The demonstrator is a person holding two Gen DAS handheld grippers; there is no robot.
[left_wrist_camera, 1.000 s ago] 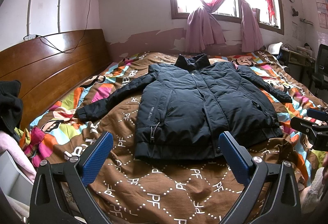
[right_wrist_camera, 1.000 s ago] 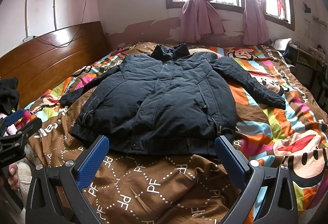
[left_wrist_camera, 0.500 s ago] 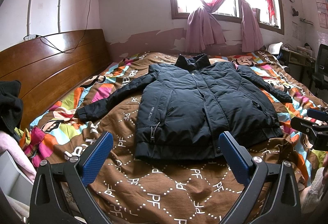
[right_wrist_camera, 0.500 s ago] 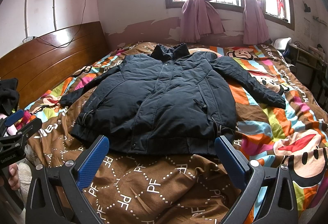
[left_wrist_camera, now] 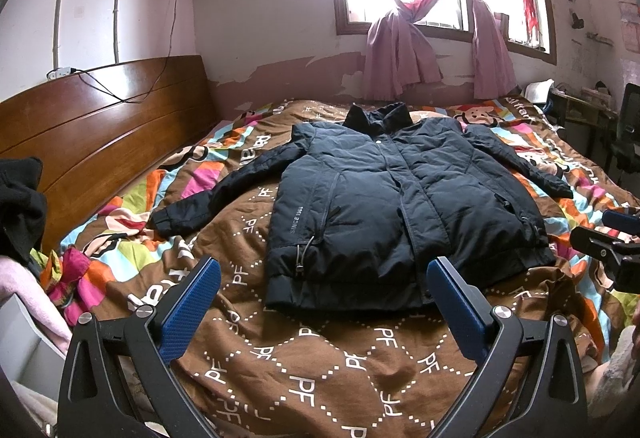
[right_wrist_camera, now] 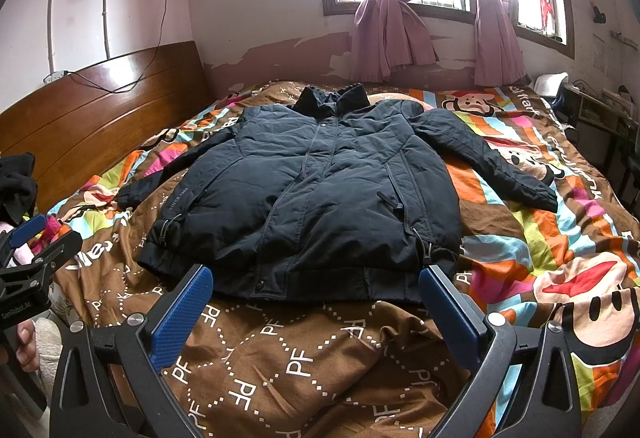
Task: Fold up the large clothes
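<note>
A dark navy padded jacket (left_wrist_camera: 384, 197) lies flat and face up on the bed, zipped, collar toward the window, both sleeves spread out to the sides. It also shows in the right wrist view (right_wrist_camera: 316, 189). My left gripper (left_wrist_camera: 324, 278) is open and empty, held above the bedspread just short of the jacket's hem. My right gripper (right_wrist_camera: 316, 286) is open and empty, at the hem's near edge. Each gripper shows at the edge of the other's view: the right one (left_wrist_camera: 612, 250) and the left one (right_wrist_camera: 32, 262).
A brown and multicoloured patterned bedspread (left_wrist_camera: 304, 358) covers the bed. A wooden headboard (left_wrist_camera: 100, 125) runs along the left. Black and pink clothes (left_wrist_camera: 20, 213) are piled at the left. A window with pink curtains (left_wrist_camera: 400, 49) is behind; a desk and chair (left_wrist_camera: 624, 141) stand at the right.
</note>
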